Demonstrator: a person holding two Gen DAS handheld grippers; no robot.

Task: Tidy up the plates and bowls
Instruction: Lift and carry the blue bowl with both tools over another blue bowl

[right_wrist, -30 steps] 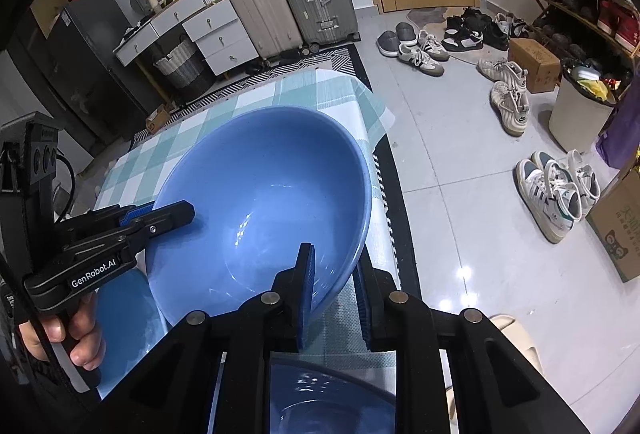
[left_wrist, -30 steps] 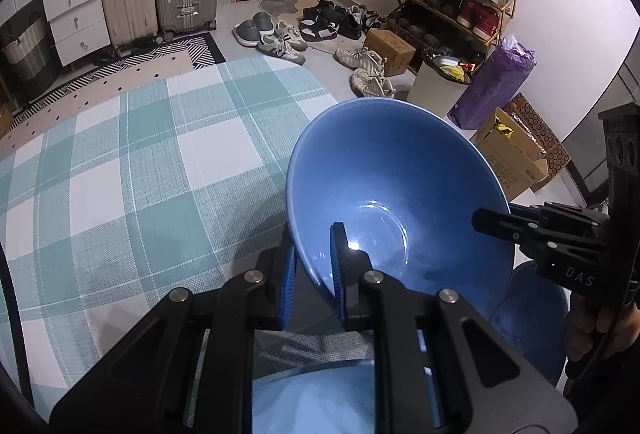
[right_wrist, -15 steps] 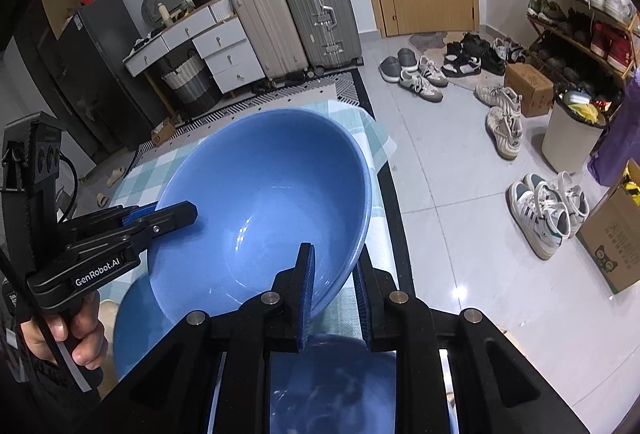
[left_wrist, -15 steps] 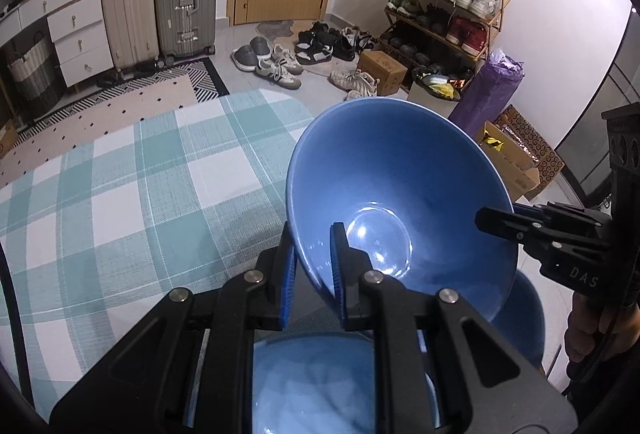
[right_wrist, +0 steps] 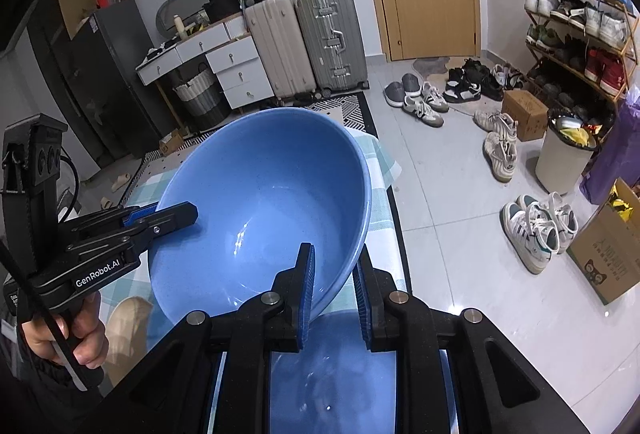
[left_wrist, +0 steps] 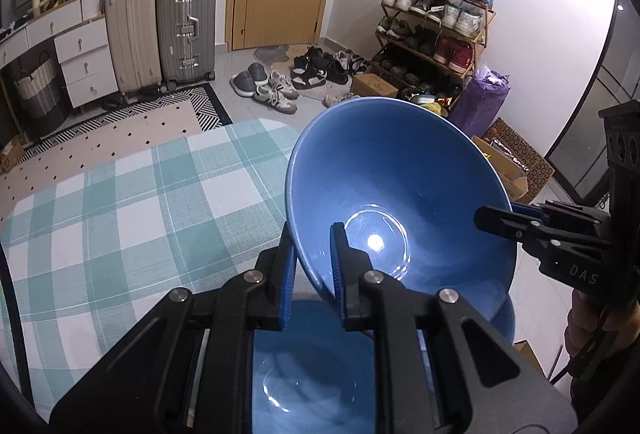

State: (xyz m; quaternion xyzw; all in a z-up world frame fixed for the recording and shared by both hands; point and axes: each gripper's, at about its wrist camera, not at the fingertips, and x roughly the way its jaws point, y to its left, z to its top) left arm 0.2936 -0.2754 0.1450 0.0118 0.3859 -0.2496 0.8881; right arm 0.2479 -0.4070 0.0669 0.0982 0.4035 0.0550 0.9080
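Both grippers are clamped on opposite sides of the rim of one blue bowl (left_wrist: 400, 202), which hangs tilted in the air above the checked tablecloth (left_wrist: 120, 202). In the left wrist view the left gripper (left_wrist: 314, 266) pinches the bowl's near rim, one pad inside and one outside, while the right gripper (left_wrist: 496, 216) reaches in from the right edge onto the far rim. The right wrist view mirrors this: the right gripper (right_wrist: 334, 282) bites its own near rim of the bowl (right_wrist: 260, 202), and the left gripper (right_wrist: 172, 214) comes in from the left, with a hand (right_wrist: 66, 334) on its handle. Beneath the raised bowl lies a second blue dish (left_wrist: 312, 374), seen between the fingers in both views (right_wrist: 332, 374). Only the left view shows a broad spread of tablecloth; only the right view shows the white bin (right_wrist: 564, 158) and the dark cabinet (right_wrist: 100, 82).
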